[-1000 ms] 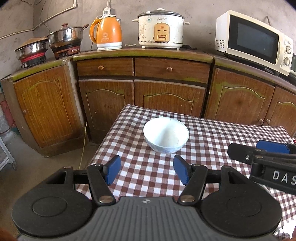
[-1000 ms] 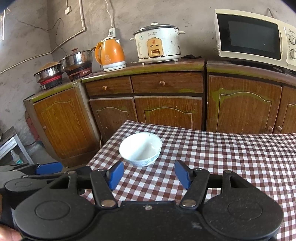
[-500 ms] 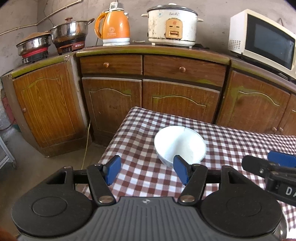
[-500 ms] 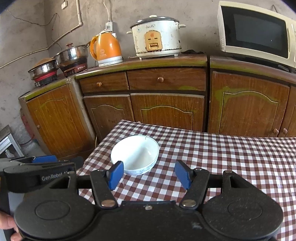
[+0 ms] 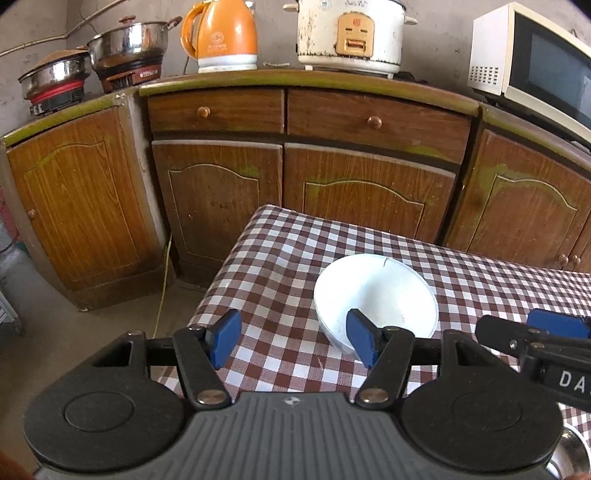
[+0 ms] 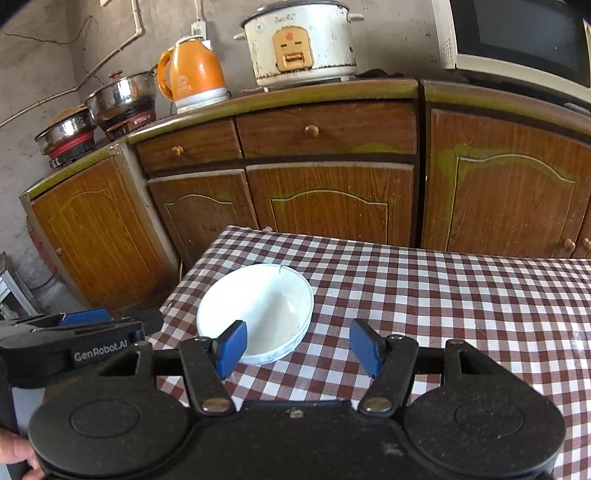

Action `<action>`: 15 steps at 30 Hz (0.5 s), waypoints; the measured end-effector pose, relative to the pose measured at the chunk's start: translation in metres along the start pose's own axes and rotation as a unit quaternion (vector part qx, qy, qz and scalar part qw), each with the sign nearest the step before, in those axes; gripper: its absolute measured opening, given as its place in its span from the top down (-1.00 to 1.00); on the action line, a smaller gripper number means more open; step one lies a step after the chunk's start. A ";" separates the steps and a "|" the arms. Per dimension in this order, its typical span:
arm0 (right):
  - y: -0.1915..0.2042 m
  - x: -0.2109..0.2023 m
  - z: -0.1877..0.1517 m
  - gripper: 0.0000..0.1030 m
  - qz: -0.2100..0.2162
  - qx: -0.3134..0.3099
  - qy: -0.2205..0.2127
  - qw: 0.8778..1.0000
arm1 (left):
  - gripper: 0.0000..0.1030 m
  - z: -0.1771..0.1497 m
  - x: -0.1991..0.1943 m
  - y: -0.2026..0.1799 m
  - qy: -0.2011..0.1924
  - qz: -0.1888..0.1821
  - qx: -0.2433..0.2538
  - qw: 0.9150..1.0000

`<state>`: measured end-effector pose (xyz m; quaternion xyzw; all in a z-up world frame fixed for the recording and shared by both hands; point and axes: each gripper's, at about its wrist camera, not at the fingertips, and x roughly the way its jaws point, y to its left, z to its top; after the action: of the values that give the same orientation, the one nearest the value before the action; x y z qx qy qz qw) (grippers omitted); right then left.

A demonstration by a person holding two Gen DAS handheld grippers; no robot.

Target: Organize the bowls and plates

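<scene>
Left wrist view: your left gripper (image 5: 293,338), jaws apart and empty, nears the white bowl (image 5: 376,295) on the checked counter (image 5: 280,258); right wrist view: your right gripper (image 6: 297,343), likewise apart, flanks it, so next straddle the rim.

It was a home kitchen. Worn wooden cabinets (image 5: 221,192) with drawers ran along the far wall, bearing an orange kettle (image 5: 221,37), a white rice cooker (image 5: 351,35), steel pots (image 5: 125,48) at the left and a microwave (image 5: 535,62) at the right. Nearer stood a table under a checked cloth (image 6: 424,295).
</scene>
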<state>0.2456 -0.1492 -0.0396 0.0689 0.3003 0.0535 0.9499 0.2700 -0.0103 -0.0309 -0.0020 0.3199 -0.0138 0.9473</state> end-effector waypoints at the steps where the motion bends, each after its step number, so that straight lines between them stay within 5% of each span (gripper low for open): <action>1: 0.000 0.004 0.001 -0.46 -0.002 -0.001 0.002 1.000 | -0.26 0.000 0.003 -0.001 0.001 -0.001 0.001 1.000; 15: -0.007 0.079 0.008 -0.46 -0.005 0.020 0.042 0.999 | -0.22 0.009 0.066 -0.001 0.023 -0.022 -0.006 0.999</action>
<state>0.3154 -0.1459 -0.0785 0.0845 0.3409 0.0454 0.9352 0.3278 -0.0127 -0.0638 -0.0146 0.3416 -0.0327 0.9392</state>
